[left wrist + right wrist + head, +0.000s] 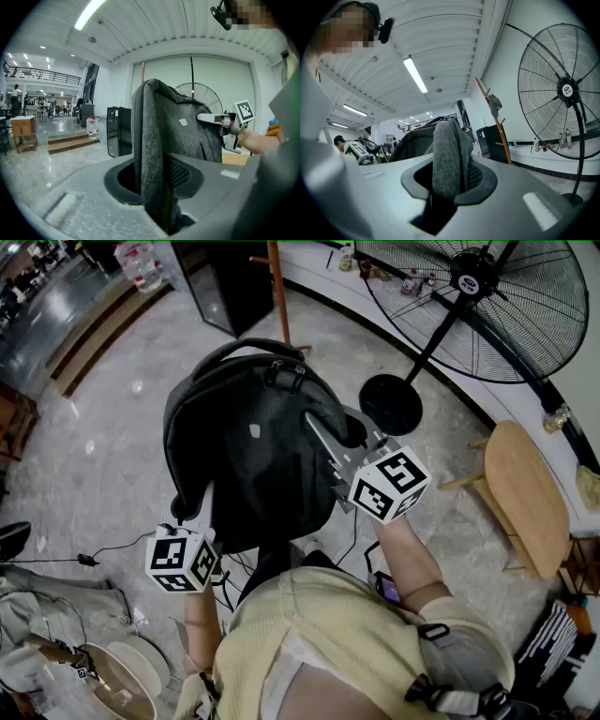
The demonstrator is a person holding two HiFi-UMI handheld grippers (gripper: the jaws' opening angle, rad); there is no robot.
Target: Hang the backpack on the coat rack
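I hold a dark grey backpack [258, 451] up off the floor between both grippers. My left gripper [202, 508] is shut on a grey shoulder strap [152, 178] at the pack's lower left. My right gripper [324, 433] is shut on the other strap [447, 159] on the pack's right side. In the left gripper view the pack's body [185, 129] rises ahead, with the right gripper [210, 118] against its far side. The wooden coat rack [278, 292] stands beyond the backpack; its pole and pegs [498, 124] show to the right in the right gripper view.
A large pedestal fan [487, 296] with a round black base [391, 404] stands right of the rack. A wooden stool [525, 498] is at the right. A black cabinet [225, 277] and a water bottle [141, 263] sit behind the rack. Cables [94, 557] lie at the left.
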